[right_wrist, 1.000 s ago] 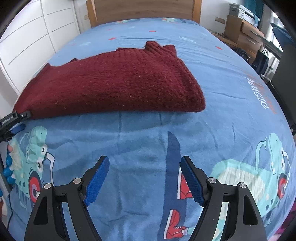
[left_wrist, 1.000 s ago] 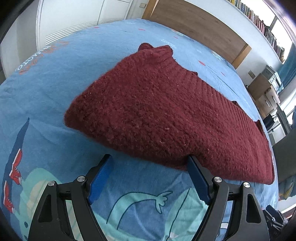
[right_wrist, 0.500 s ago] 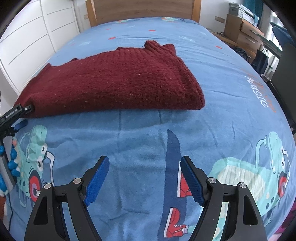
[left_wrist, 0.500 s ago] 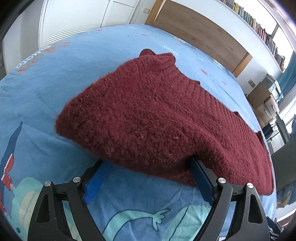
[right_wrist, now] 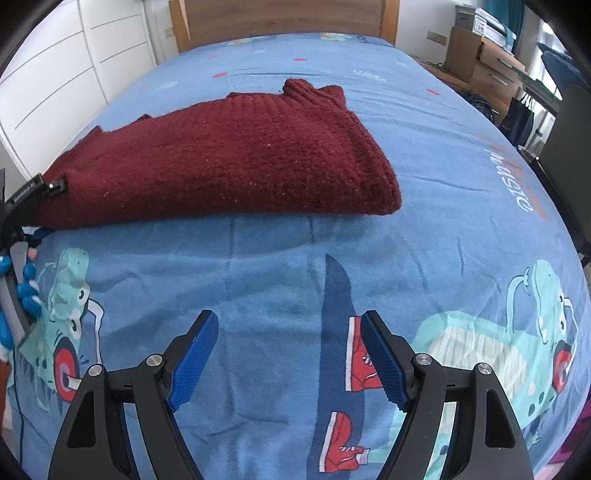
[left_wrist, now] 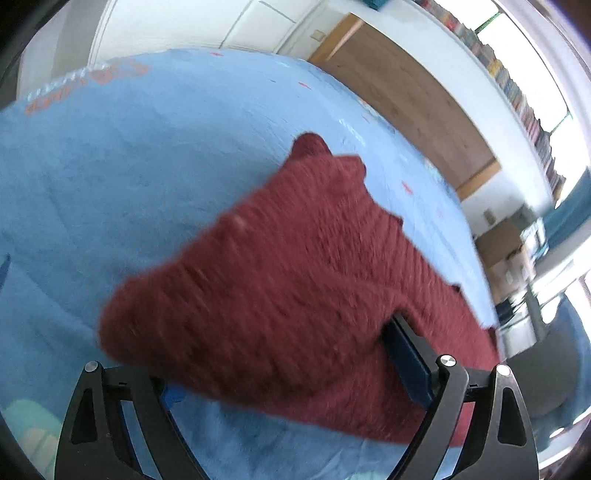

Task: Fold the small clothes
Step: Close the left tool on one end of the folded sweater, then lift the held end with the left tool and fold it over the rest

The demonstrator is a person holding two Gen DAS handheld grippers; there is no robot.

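1. A dark red knitted sweater [right_wrist: 229, 158] is seen lying folded on a blue printed bedsheet [right_wrist: 443, 192], in the upper centre of the right wrist view, with its thick folded edge towards the lower right of the garment.
2. In the left wrist view the sweater [left_wrist: 295, 266] fills the centre of the frame, blurred, and its near edge is draped over the lower middle.
3. The left gripper [left_wrist: 291, 376] is seen at the bottom of that frame with its jaws spread wide; they have just been opening further. The sweater's near edge lies between them, one blue pad being largely hidden under the knit. Whether the pads press on the fabric cannot be told.
4. The right gripper [right_wrist: 284, 358] is held at the bottom centre of its own view, jaws apart and nothing between them, over bare sheet well short of the sweater.
5. A wooden headboard [right_wrist: 284, 18] is visible at the top of the right wrist frame, and white cupboard doors [right_wrist: 55, 74] at the upper left.
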